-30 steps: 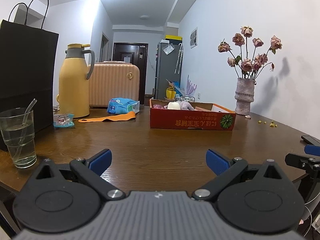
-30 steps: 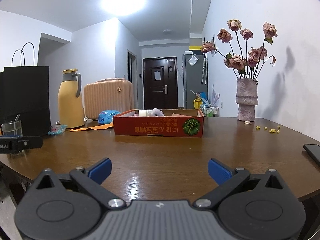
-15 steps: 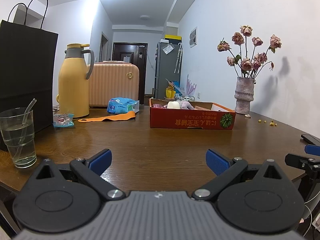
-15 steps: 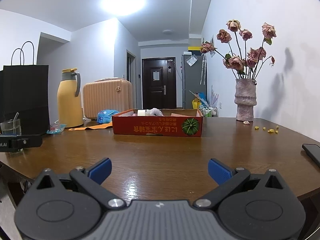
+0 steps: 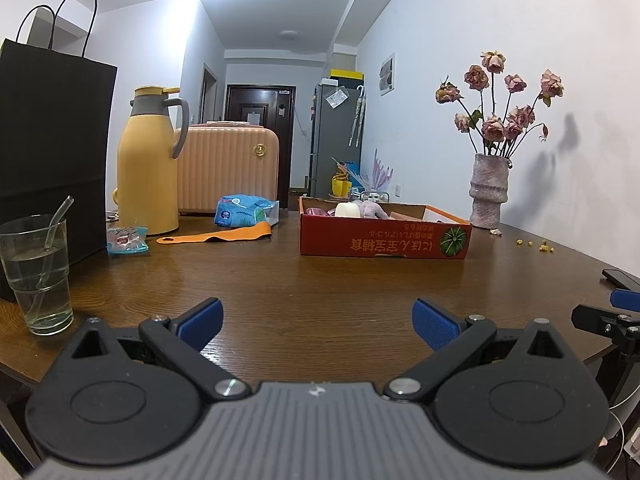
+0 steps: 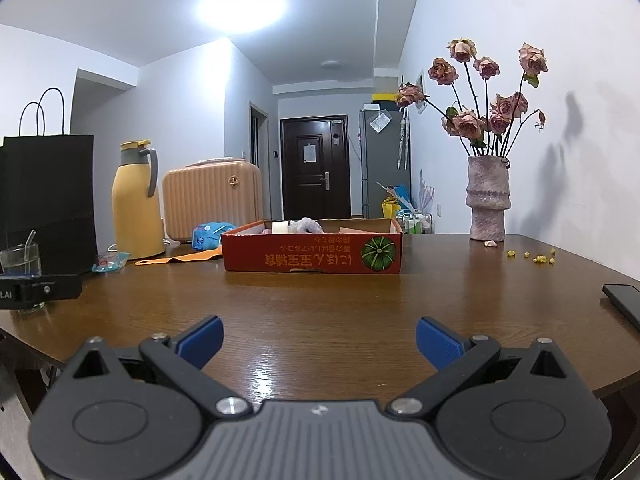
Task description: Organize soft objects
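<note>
Ahead, the red box [image 6: 312,251] lies with its long printed side across both grippers' line of approach, and the soft things, a pale lilac plush [image 6: 306,225] among them, sit in its far-left corner. The right gripper [image 6: 318,342] faces the box almost squarely and looks the nearer; the left gripper [image 5: 316,322] sees it off to the right. Both hang level, low over the table [image 5: 280,280] edge, jaws spread wide and empty.
</note>
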The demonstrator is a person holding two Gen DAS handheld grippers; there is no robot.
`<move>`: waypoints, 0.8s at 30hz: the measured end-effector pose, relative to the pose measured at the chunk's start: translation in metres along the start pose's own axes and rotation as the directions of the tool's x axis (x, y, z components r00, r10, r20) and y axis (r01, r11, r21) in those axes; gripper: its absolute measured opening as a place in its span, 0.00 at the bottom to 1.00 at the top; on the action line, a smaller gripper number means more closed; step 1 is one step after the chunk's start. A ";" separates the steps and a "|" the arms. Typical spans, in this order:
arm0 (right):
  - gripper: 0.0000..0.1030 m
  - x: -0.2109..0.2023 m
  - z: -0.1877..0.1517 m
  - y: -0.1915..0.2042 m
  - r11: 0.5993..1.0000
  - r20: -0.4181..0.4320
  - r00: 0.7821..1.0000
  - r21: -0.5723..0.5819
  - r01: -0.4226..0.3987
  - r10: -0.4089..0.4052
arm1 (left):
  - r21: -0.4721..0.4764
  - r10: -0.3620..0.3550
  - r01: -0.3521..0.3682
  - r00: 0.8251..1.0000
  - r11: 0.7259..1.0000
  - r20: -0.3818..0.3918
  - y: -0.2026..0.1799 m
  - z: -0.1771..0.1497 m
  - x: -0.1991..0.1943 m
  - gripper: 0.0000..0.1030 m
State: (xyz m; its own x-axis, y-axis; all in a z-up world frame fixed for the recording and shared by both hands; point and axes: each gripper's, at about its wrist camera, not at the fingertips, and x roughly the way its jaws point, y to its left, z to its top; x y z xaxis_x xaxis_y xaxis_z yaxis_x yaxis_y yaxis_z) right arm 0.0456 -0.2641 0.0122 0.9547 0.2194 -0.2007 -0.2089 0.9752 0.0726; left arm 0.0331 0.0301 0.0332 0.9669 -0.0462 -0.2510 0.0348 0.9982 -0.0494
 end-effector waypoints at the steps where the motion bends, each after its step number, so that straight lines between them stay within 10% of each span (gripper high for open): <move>1: 1.00 0.000 0.000 0.000 1.000 0.000 1.000 0.000 0.000 0.000 | 0.001 -0.001 0.001 1.000 1.000 0.000 0.000 0.000 0.000 1.00; 24: 1.00 -0.001 -0.003 0.002 1.000 0.008 1.000 -0.004 0.015 -0.015 | 0.002 0.000 0.000 1.000 1.000 0.002 0.000 0.000 0.000 1.00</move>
State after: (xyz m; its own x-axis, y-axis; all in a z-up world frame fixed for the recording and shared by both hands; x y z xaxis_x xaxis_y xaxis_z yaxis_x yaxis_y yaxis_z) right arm 0.0439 -0.2627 0.0096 0.9595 0.2044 -0.1937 -0.1952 0.9786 0.0654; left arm 0.0328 0.0299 0.0333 0.9673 -0.0465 -0.2493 0.0358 0.9982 -0.0475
